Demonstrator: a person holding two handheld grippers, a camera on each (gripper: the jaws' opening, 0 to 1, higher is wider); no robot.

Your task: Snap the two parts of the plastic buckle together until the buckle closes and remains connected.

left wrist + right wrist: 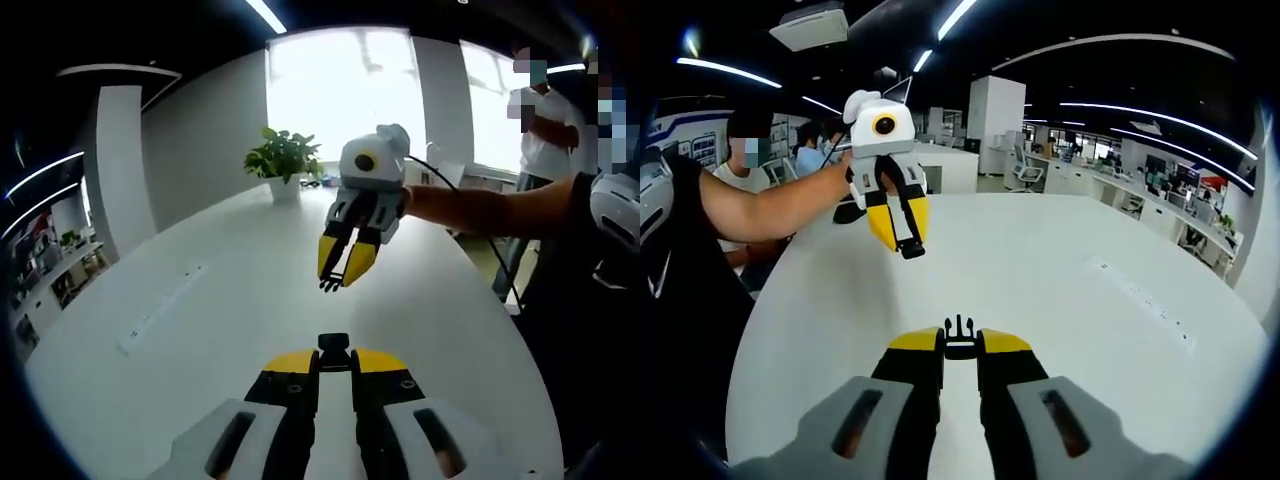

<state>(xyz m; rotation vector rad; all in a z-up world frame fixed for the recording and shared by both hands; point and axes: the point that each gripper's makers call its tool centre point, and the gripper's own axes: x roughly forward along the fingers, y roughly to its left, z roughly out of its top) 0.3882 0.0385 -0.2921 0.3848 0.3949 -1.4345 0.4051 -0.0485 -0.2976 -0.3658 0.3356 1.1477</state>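
Two buckle halves, one per gripper: socket half (333,349) pinched at the left gripper (333,362) tips, pronged half (959,338) clamped in the right gripper (960,345), both raised above the surface (230,300), well apart. One potted plant (284,160) at the white surface's far end, one inset strip (160,310). Open office, ceiling light strips, bright windows. No readable writing.

The bench (230,300) is plain white. Both tools have black jaws with yellow tips and pale grey bodies: the left tool (334,362) grips a black socket (334,345), the right tool (960,343) a black pronged clip (959,329). A green plant (284,155) sits in a white pot at the far edge.
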